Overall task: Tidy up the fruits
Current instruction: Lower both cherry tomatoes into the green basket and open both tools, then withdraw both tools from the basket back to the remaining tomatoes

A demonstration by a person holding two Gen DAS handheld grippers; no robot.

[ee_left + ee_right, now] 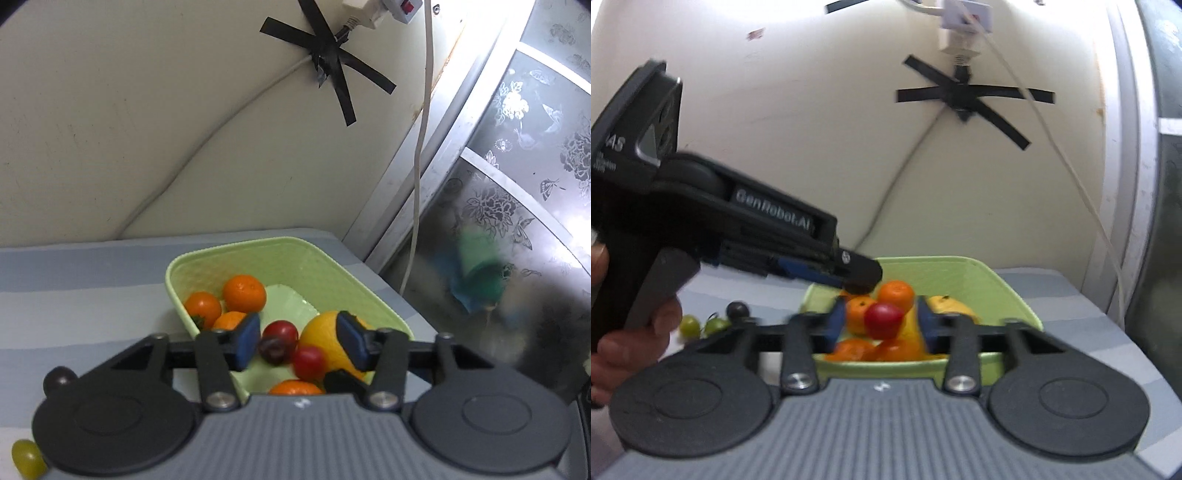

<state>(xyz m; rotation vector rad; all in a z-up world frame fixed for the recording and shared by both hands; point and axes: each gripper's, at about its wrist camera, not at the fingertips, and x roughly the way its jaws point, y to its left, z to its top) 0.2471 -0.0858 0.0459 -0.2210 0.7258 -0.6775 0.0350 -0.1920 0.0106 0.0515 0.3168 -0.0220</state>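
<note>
Left gripper [299, 341] first, from its own wrist camera: blue pads [246, 341] stand apart, nothing pinched between them, and they hang just above the green basket [354, 280]. Through the gap sits a red fruit [280, 332] over a darker plum-like one [272, 350], with a second red fruit [309, 363] toward five o'clock of them. At three o'clock of the gap, a yellow fruit [325, 339] is partly covered by the right-hand pad. Three oranges [244, 293] cluster at eleven o'clock, near the basket's far left wall. Another orange piece at six o'clock is cut off by the gripper body, so its shape is hard to tell. Outside the basket, on the striped cloth [74, 288], a dark grape [59, 376] peeks out at nine o'clock and a green grape [26, 458] at seven o'clock, both half hidden by the housing.

Over to the right wrist view: right gripper [881, 325] also has its pads apart and empty, poised at the near rim of the basket [1008, 295]. Red fruit [882, 320] shows in the gap, blurred; oranges [895, 293] behind it at twelve o'clock, yellow fruit [951, 306] at two o'clock. At ten o'clock the left gripper [862, 275] reaches over the basket, held by a hand [635, 336]; its jaws are hidden side-on. Green grapes [689, 325] and the dark grape [737, 310] lie on the cloth at nine o'clock.
</note>
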